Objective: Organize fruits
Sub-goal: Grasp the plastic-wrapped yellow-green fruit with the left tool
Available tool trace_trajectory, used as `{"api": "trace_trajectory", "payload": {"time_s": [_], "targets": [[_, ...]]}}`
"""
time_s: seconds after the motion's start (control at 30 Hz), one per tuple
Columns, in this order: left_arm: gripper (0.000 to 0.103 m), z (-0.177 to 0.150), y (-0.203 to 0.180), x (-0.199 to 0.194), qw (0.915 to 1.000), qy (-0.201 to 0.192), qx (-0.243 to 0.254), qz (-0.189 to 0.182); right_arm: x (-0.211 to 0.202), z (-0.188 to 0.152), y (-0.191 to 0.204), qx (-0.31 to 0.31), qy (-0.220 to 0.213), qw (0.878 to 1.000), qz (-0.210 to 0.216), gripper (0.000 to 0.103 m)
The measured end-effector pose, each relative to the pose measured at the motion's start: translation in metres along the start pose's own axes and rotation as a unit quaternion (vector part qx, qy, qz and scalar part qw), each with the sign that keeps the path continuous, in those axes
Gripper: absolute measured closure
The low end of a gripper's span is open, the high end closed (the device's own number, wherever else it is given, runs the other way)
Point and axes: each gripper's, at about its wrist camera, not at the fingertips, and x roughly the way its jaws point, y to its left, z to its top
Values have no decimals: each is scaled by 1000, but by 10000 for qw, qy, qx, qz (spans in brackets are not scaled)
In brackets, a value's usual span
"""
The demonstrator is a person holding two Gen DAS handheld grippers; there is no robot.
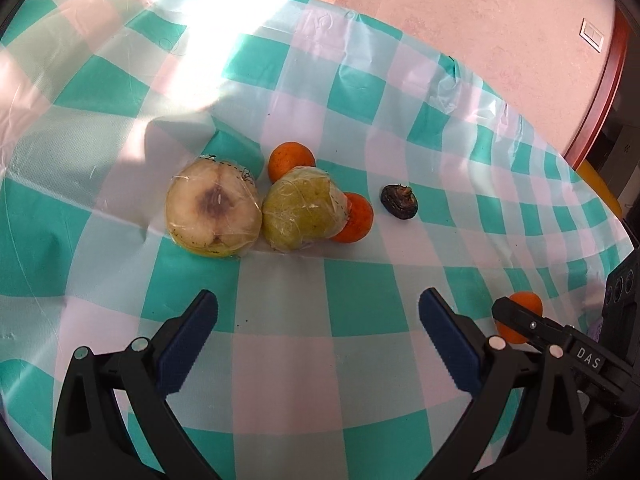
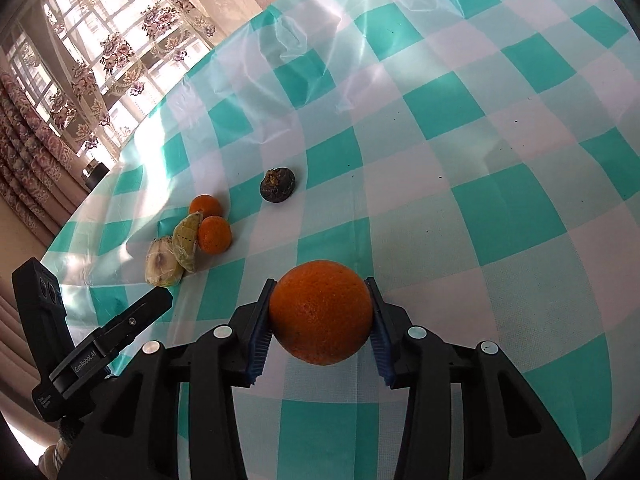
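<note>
One orange is clamped in the right gripper, whose blue pads press on its two sides; it is round, with a dimpled peel and no clear long axis, and it sits above the checked tablecloth. Both grippers point forward and down at the cloth. The left gripper has its jaws wide apart with nothing between them, over a bare part of the cloth. Farther, toward 12 o'clock in the left wrist view, two wrapped fruit halves touch each other: the cut half shows its pale, browned face, and the green half shows its skin. Two small oranges, one behind and one at 3 o'clock, touch the green half. Near them at 3 o'clock, apart, lies a dark fruit.
</note>
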Motion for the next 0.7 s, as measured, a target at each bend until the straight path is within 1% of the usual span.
{"api": "trace_trajectory", "payload": {"time_s": [0.03, 0.07, 0.13, 0.17, 0.23, 0.33, 0.43, 0.5, 0.53, 0.57, 0.6, 0.63, 0.67, 0.7], "targets": [[2, 2, -1, 3, 9999, 73, 96, 111, 1, 0, 4, -57, 13, 10000, -68, 61], [2, 4, -2, 3, 9995, 61, 224, 227, 2, -1, 5, -64, 15, 10000, -75, 61], [2, 9, -8, 6, 9962, 6, 723, 483, 2, -1, 3, -10, 5, 10000, -11, 61], [2, 12, -12, 8, 9926, -9, 1034, 632, 2, -1, 2, -9, 3, 10000, -8, 61], [2, 21, -18, 16, 9828, 100, 1615, 889, 2, -1, 2, -46, 12, 10000, -45, 61], [2, 36, -24, 31, 9666, 265, 2326, 1047, 3, -1, 0, -37, 11, 10000, -35, 61], [2, 48, -29, 48, 9487, 614, 2946, 967, 3, -1, 0, -37, 11, 10000, -35, 61], [2, 49, -33, 62, 9335, 808, 3344, 1017, 3, -1, 0, -38, 11, 10000, -35, 61], [3, 49, -34, 68, 9266, 829, 3511, 1058, 3, -1, 0, -37, 11, 10000, -35, 61], [14, 51, -34, 68, 9267, 770, 3551, 965, 2, -1, 0, -36, 10, 10000, -33, 61], [23, 54, -32, 68, 9322, 848, 3441, 735, 3, -1, 0, -32, 11, 10000, -31, 61], [45, 57, -30, 68, 9383, 931, 3280, 575, 3, -1, 0, -30, 10, 10000, -30, 61], [56, 56, -30, 68, 9413, 930, 3196, 570, 3, -1, 1, -30, 9, 10000, -31, 61], [59, 52, -33, 65, 9395, 842, 3259, 634, 3, -1, 1, -30, 11, 10000, -31, 61]]}}
